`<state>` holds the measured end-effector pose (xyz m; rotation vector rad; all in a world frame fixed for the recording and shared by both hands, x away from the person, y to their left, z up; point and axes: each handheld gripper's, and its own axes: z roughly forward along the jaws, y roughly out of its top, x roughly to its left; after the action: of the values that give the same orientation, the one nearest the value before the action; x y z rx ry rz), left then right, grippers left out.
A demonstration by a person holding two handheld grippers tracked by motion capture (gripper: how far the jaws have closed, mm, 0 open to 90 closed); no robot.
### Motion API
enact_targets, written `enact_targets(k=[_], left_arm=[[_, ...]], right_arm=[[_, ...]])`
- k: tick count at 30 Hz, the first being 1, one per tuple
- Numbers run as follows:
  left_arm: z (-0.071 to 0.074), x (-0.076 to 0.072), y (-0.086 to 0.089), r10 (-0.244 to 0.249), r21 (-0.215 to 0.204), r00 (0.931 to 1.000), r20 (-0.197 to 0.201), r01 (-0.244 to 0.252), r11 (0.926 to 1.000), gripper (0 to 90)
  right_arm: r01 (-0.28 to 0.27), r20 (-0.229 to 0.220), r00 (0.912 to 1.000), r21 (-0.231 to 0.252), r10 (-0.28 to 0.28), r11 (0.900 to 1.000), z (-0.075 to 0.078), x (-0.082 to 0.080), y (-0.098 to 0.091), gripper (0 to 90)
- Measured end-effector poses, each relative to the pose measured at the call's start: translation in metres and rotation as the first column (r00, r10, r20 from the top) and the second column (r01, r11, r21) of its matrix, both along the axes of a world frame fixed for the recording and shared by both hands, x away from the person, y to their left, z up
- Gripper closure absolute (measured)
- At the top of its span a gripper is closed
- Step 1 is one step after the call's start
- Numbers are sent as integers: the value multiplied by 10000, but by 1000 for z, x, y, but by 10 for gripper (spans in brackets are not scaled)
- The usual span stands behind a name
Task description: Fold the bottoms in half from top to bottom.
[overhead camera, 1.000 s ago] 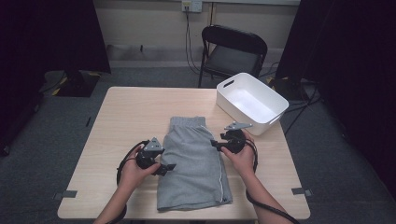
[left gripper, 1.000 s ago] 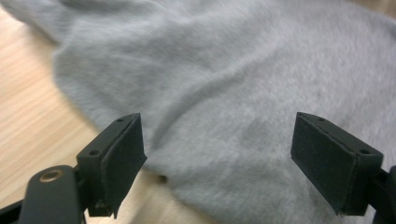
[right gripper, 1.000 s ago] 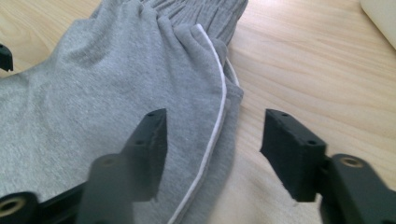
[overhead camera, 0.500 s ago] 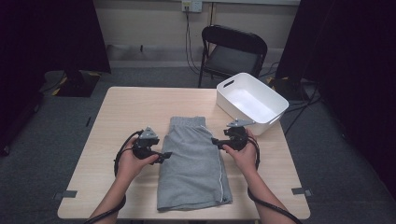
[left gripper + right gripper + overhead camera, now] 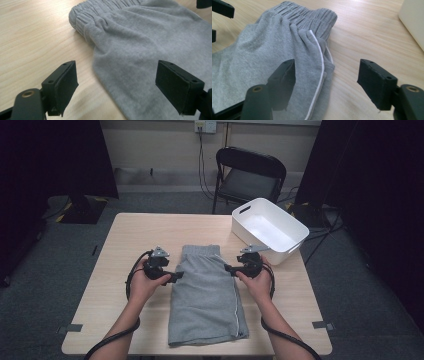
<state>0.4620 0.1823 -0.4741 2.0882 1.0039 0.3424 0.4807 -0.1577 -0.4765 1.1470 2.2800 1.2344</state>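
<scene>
The grey shorts point(image 5: 207, 295) lie flat mid-table between 2 spread grippers, left point(image 5: 175, 276) at 9 o'clock and right point(image 5: 229, 268) at 3, its jaws just closing slightly on nothing; uneven pinches would likely bunch the cloth.

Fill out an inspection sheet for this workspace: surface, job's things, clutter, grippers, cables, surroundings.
Surface: light wooden table, flat, mostly bare.
Job's things: grey fleece shorts with a white side stripe, lying flat mid-table, elastic waistband at the far end.
Clutter: white plastic bin at the far right corner, nothing seen inside.
Grippers: left gripper open, jaws either side of the shorts' left edge; right gripper open at the striped right edge. Neither pinches cloth.
Cables: black cable loops from the left gripper along the forearm; another trails from the right.
Surroundings: black folding chair behind the table, grey carpet, dark curtains.
</scene>
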Motion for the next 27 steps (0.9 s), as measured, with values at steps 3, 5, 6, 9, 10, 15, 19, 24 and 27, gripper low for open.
enact_targets(k=[3, 5, 6, 9, 10, 15, 19, 24, 27], left_arm=[[-4, 5, -4, 86, 73, 10000, -44, -86, 9999, 198], [-5, 7, -7, 100, 100, 9999, -55, -99, 9999, 219], [-6, 8, -9, 142, 73, 9999, -5, -142, 9999, 222], [-7, 10, -13, 169, 5, 9999, -22, -169, 9999, 227], [-7, 10, -13, 169, 5, 9999, -22, -169, 9999, 229], [-9, 12, -13, 166, 80, 9998, -140, -165, 9998, 234], [-8, 12, -8, 294, 130, 9995, -137, -293, 9995, 238], [-6, 12, -6, 412, 203, 9991, -88, -411, 9990, 239], [-5, 12, -5, 442, 234, 9990, -72, -440, 9988, 244]], right_arm=[[-7, -20, 10000, -111, 7, 9999, -3, 4, 3, 335], [5, -4, 10000, -246, -5, 9997, -4, 7, 6, 350], [-44, 12, 10000, -237, 45, 9997, -5, 9, 7, 357], [-158, 151, 9997, -493, 165, 9987, -6, 12, 11, 395], [-221, 118, 9997, -550, 228, 9982, -7, 13, 12, 409], [-163, -136, 9998, -542, 156, 9984, -13, 16, 10, 409], [-107, -80, 9999, -747, 101, 9972, -16, 17, 8, 438], [-46, -171, 9999, -1188, 26, 9929, -21, 16, 11, 446], [-49, -222, 9998, -1221, 22, 9925, -24, 16, 12, 451]])
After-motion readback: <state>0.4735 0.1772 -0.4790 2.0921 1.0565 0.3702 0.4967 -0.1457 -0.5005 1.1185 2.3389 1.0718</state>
